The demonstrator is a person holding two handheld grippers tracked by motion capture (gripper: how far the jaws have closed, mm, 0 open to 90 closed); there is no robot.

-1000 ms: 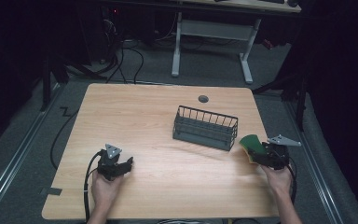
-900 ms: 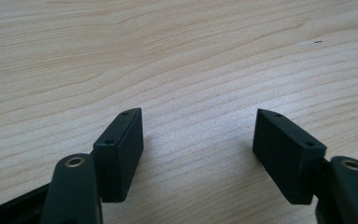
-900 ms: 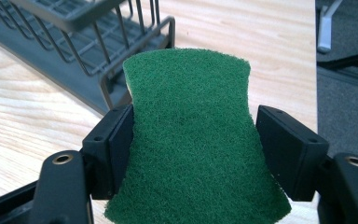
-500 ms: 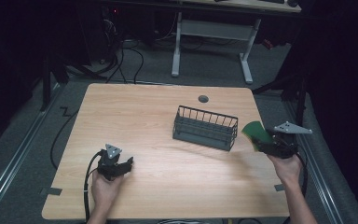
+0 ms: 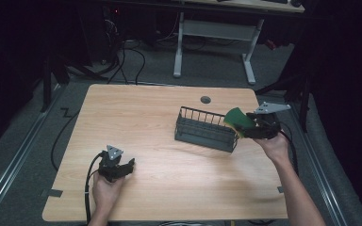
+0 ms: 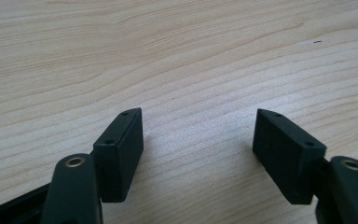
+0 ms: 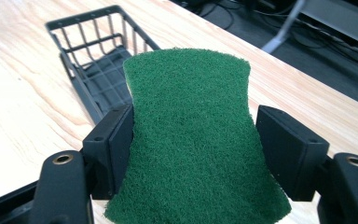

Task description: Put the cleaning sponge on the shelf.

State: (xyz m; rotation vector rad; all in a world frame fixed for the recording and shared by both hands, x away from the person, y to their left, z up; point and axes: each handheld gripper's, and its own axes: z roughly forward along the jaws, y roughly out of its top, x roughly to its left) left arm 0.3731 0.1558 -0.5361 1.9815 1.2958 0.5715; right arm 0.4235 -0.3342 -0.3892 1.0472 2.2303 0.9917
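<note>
A green scouring sponge (image 7: 193,135) with a yellow underside (image 5: 238,120) is clamped between the jaws of my right gripper (image 5: 250,128), which is shut on it. It hangs in the air at the right end of a dark wire basket (image 5: 206,128), just above the rim. The basket (image 7: 98,65) looks empty inside. My left gripper (image 5: 122,167) rests low on the wooden table (image 5: 141,113) at the front left. In the left gripper view its jaws stand wide apart with bare wood between them, so the left gripper (image 6: 198,140) is open.
A round cable hole (image 5: 205,100) sits near the table's far edge. Cables trail on the floor to the left (image 5: 70,132), and a white desk frame (image 5: 214,33) stands behind the table.
My right gripper has lifted the sponge and carried it left and away from the front, up to the basket's right end. The left gripper has stayed put.
</note>
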